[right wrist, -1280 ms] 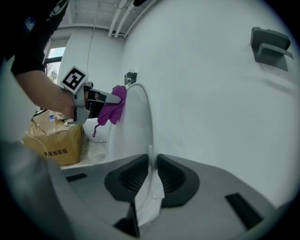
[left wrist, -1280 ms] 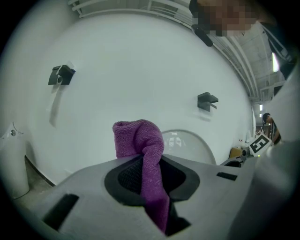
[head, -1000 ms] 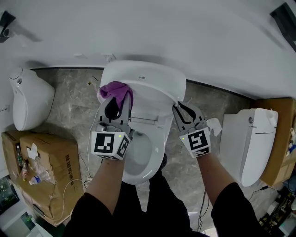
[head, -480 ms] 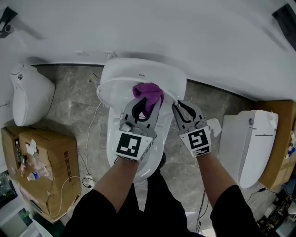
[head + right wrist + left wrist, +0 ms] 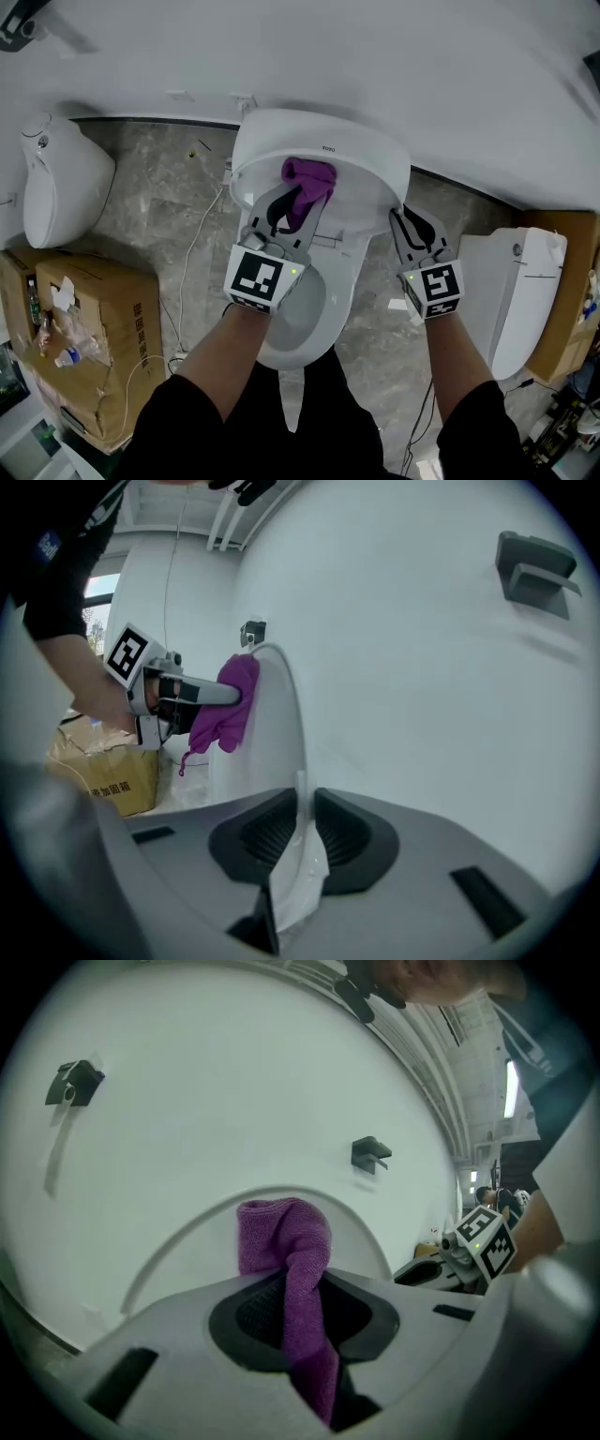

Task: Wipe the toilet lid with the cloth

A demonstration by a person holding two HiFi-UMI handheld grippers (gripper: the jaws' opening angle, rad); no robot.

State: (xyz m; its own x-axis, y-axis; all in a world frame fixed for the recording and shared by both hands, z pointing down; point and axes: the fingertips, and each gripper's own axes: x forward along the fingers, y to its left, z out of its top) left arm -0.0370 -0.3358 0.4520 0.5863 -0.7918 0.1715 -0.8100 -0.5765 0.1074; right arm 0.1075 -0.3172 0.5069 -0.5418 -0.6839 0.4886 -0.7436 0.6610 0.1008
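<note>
The left tongs (image 5: 300, 1288) are clenched on the cloth (image 5: 281, 1232). A purple strip of it runs down between the two jaws, and a rolled bunch stands out in front of the tips and touches the lid (image 5: 366, 169). The lid is raised, nearly upright against the wall (image 5: 394, 66), and the cloth sits on the upper middle of its inner face, a bit left of centre.

The right tongs (image 5: 300, 808) are also closed, on the thin right edge of the lid; the white rim goes up from between the jaws in a curve. I judge they hold the lid steady while the other side wipes. A small white flap shows at these jaws, maybe film or paper; I can't tell what.

Handling, as I judge it:
- Cloth is soft, light, a towel-like knit. It folds easily, so the grip near its middle leaves enough bunch in front to press with.
- Lid is stiff, smooth plastic, prob. slippery and on a hinge, so it can swing if pushed hard. The edge is the sensible place to hold it.

Below the lid is the open bowl (image 5: 305, 319), between the person's arms. Further out on the stone floor there are 2 more toilets, one at left (image 5: 61, 197) and one at right (image 5: 516, 291), a cardboard box (image 5: 94, 319) w/ rubbish on top, and a white cable (image 5: 192, 253).
</note>
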